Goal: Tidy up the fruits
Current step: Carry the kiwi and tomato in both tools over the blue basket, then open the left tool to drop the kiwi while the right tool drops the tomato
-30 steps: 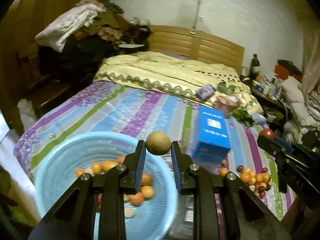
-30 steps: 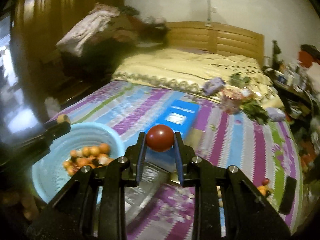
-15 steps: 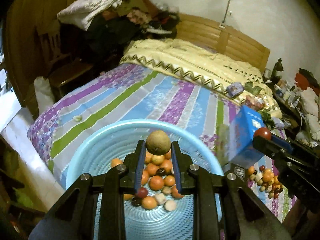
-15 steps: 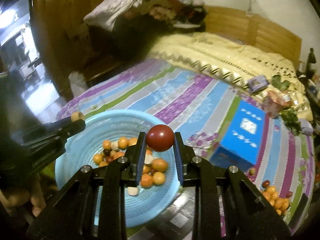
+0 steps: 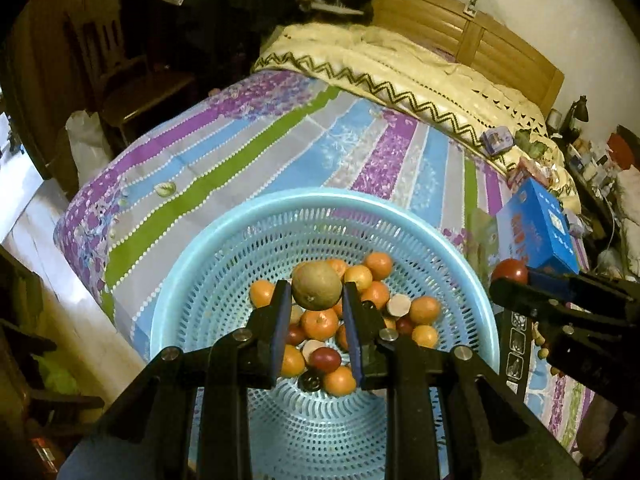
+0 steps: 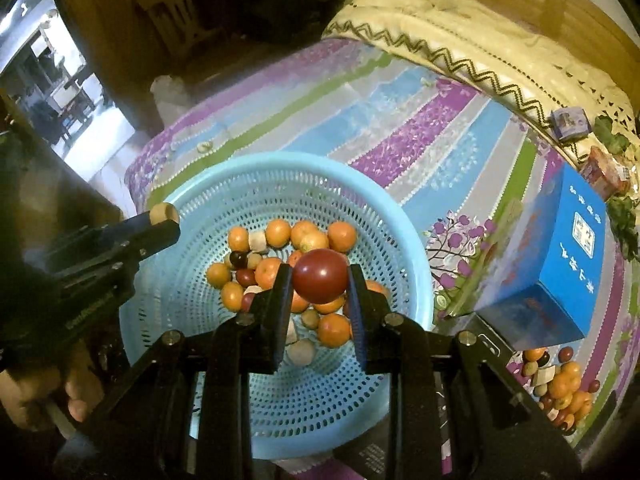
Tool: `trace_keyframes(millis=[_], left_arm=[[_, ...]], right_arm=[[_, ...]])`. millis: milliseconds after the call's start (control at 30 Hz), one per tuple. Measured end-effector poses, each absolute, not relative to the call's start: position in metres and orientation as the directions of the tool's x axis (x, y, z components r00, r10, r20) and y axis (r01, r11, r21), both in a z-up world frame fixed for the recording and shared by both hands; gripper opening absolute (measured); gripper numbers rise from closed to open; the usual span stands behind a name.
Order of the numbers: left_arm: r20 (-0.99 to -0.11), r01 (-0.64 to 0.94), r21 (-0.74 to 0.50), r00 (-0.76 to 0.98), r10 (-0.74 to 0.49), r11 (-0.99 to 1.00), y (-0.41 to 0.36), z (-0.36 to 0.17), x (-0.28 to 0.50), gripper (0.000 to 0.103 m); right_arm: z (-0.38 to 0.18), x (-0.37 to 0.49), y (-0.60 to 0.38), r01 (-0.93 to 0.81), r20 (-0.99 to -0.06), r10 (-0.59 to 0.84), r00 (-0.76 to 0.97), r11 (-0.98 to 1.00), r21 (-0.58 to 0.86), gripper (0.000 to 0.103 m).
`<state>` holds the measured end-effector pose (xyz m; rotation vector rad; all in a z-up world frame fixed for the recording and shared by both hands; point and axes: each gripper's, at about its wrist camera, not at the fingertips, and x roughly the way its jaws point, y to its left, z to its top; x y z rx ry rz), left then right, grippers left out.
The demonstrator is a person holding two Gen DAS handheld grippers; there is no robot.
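1. Left gripper: closed on a round brown-green fruit, pinched between both fingertips, hovering above the middle of the blue basket.
2. Right gripper: clamped on a dark red fruit, held at the fingertips over the same basket.
3. In the left wrist view, at 3 o'clock: right gripper with the red fruit at its tip, just past the basket rim.
4. In the right wrist view, at 9 o'clock: left gripper with the brown fruit, over the basket's edge.
5. Inside the basket: a heap of orange fruits, a few dark red and pale ones among them.
6. At 4 o'clock in the right wrist view: a second loose pile of fruit on the striped bedsheet, near a blue box.
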<state>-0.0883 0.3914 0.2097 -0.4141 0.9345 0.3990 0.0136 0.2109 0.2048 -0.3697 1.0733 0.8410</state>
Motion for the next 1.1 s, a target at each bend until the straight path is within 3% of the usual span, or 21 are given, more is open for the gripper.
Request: trace_keyframes(millis=[1100], left_arm=[[-0.849, -0.518, -0.158, 0.506, 0.151, 0.841, 0.402, 0.195, -0.085, 0.026]], right_arm=[[0.196, 0.024, 0.212, -0.749, -0.891, 0.406, 0.202, 0.65, 0.127, 0.029]])
